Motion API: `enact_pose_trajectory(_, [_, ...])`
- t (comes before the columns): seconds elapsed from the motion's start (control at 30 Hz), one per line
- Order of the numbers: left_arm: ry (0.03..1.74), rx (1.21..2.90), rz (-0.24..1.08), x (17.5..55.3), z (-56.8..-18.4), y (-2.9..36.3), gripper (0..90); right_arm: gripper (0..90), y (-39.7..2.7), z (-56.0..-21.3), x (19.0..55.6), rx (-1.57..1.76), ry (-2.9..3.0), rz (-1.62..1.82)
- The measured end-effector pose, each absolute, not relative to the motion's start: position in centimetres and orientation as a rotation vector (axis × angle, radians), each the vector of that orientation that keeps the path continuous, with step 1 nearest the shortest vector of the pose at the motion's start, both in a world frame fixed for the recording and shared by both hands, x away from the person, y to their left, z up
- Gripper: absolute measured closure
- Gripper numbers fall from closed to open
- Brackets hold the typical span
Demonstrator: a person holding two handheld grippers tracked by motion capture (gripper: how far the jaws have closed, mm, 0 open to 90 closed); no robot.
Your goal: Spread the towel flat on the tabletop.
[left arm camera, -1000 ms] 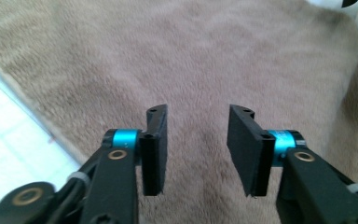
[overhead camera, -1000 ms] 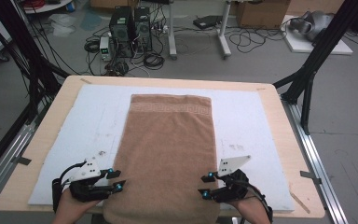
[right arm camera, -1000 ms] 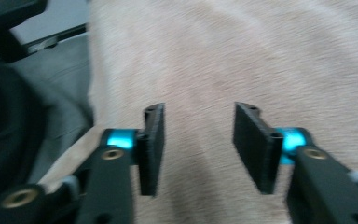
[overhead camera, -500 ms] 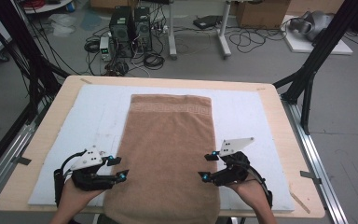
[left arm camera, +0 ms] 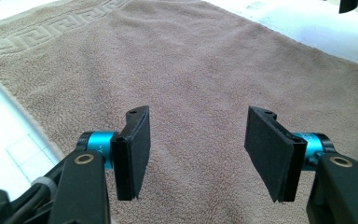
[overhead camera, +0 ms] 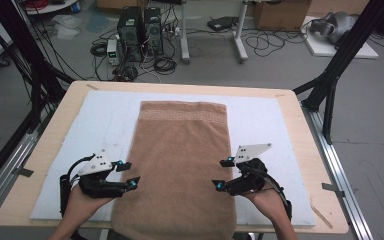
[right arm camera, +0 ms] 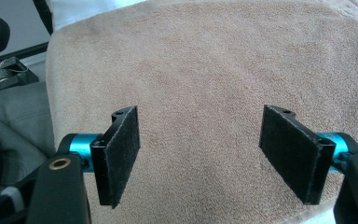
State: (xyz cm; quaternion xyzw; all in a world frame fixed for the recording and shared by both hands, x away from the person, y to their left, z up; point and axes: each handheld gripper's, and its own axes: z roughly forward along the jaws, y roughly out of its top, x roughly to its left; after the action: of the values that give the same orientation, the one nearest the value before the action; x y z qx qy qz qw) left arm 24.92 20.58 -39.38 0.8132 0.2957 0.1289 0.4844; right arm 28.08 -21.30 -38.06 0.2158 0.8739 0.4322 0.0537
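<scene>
A long brown towel [overhead camera: 180,160] with a patterned band at its far end lies flat down the middle of the white mat [overhead camera: 265,120]; its near end hangs over the table's front edge. My left gripper [overhead camera: 128,175] hovers at the towel's left edge, open, its jaws just widened, with nothing between them. In the left gripper view the gripper [left arm camera: 196,149] looks across the bare towel [left arm camera: 191,70]. My right gripper [overhead camera: 223,174] hovers at the towel's right edge, open, its jaws also just widened and empty. The right gripper view has its gripper [right arm camera: 209,149] above the towel [right arm camera: 205,60].
The wooden table [overhead camera: 300,130] carries the mat and has metal rails on both sides. Behind it the floor holds computer towers [overhead camera: 140,27], tangled cables and black stand legs [overhead camera: 340,65]. Bare mat lies on both sides of the towel.
Both grippers rose off the towel's near side edges and moved slightly away from the front edge, their jaws opening wider. The towel lies as before.
</scene>
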Motion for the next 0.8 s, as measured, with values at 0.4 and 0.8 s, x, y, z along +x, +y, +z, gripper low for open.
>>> enact_pose_trajectory(0.4, [0.709,1.989,0.308,25.4,-39.5,20.6,40.1,26.3,-21.1,-37.6,28.4,0.656,2.646,1.304])
enact_pose_trajectory(0.8, [0.725,1.995,0.314,26.3,-39.6,20.3,39.8,25.8,-21.1,-37.7,28.9,0.667,2.633,1.303])
